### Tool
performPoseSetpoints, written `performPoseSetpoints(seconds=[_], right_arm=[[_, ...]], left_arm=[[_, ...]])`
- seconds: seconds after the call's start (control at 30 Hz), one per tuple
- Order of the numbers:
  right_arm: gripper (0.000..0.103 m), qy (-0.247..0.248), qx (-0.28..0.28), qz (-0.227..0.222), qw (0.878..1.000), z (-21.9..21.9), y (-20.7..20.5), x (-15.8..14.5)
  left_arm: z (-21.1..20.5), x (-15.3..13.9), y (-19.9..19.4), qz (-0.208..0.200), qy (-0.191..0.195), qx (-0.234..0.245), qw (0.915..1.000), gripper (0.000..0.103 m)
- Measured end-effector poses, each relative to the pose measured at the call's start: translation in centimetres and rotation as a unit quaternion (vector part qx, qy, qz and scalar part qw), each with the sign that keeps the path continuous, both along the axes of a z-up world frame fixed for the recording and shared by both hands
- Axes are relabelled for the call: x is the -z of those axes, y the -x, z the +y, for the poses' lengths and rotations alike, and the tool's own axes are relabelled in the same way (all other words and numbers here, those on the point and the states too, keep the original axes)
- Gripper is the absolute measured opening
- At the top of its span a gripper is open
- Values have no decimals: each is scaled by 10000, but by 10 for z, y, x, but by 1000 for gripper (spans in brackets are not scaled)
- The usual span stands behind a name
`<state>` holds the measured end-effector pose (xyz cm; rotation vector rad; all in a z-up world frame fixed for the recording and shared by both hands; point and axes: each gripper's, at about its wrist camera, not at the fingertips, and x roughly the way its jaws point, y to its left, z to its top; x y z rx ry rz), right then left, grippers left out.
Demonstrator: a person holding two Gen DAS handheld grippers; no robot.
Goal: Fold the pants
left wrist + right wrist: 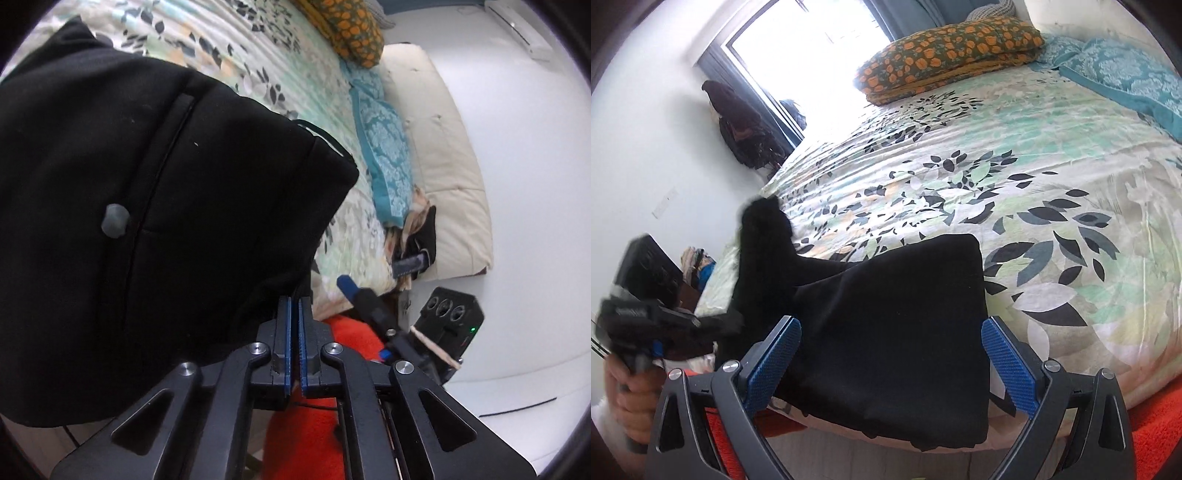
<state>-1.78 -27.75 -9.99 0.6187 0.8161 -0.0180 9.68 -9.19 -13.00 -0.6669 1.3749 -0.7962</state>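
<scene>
Pants (886, 332): black, lying at the near edge of the bed, one part spread flat between the right gripper's fingers, another part rising in a dark fold toward the left gripper. In the left wrist view the pants (147, 221) are hanging close to the lens, filling the left half of the picture, with a pocket seam and a small grey button showing.

Left gripper (294, 306): jaws standing pressed together, blue pads almost meeting, the black cloth's edge lying right at their tips; whether cloth is pinched between them cannot be told. In the right wrist view the left gripper (713, 325) is showing blurred at the left, gripped by a hand (631, 398).

Right gripper (890, 350): jaws standing wide, one blue pad on each side of the flat part of the pants, neither pad pressing on the cloth. In the left wrist view the right gripper (354, 291) is showing one blue fingertip above the bed's edge.

Bed (1015, 177): covered by a leaf-print sheet in green, grey and black.

Quilt (949, 51): folded, orange-flowered, sitting at the far end of the bed.

Pillow (1126, 77): teal, patterned, lying beside the quilt.

Blanket (303, 435): bright orange-red, hanging below the bed's near edge.

Window (812, 48): glaring white behind the bed.
</scene>
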Motion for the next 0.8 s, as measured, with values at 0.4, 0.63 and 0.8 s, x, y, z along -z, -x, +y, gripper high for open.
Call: performPoseSetpoints(seconds=[0.4, 0.63, 0.8], right_arm=[[98, -2308, -736, 414, 9693, 15, -50, 49], [25, -2088, -1287, 877, 9655, 51, -93, 56], [17, -2528, -1002, 683, 9599, 30, -91, 36]], left_arm=[[-21, -2, 19, -689, -756, 483, 9936, 1], [-28, -22, 36, -1077, -934, 1047, 9842, 21], [17, -69, 62, -1764, -1007, 920, 9748, 80]])
